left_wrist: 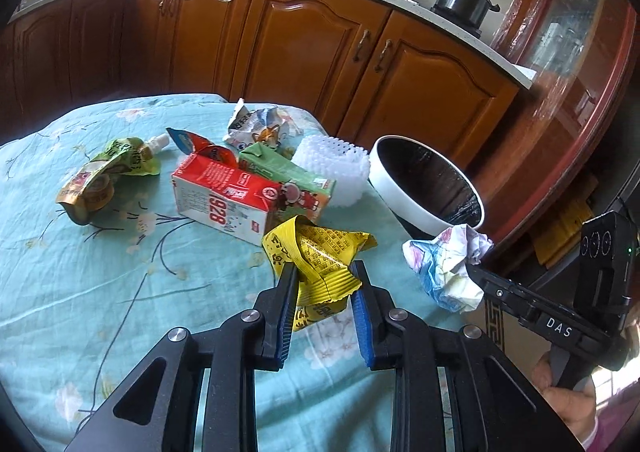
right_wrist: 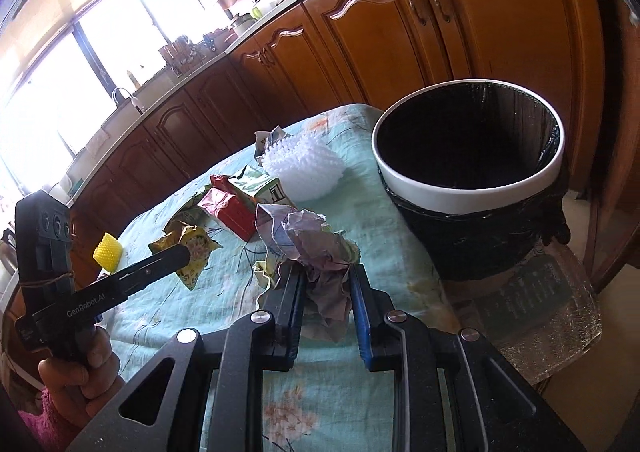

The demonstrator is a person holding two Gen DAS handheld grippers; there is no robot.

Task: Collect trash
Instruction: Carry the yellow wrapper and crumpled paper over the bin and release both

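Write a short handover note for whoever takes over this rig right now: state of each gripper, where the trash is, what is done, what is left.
Left gripper: shut on the yellow wrapper, lifted off the table.
Right gripper: shut on the crumpled paper.
Bin: at the table's far right edge, black liner, looks empty as far as can be seen.
Done: two pieces picked up.
Left: drop both in the bin, then collect the red carton, green carton, green pouch, white foam net and far wrapper.

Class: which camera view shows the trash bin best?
The right wrist view: the trash bin shows its whole white rim, dark inside and bag-wrapped side. The left wrist view shows only part of its rim, farther off beside the table.
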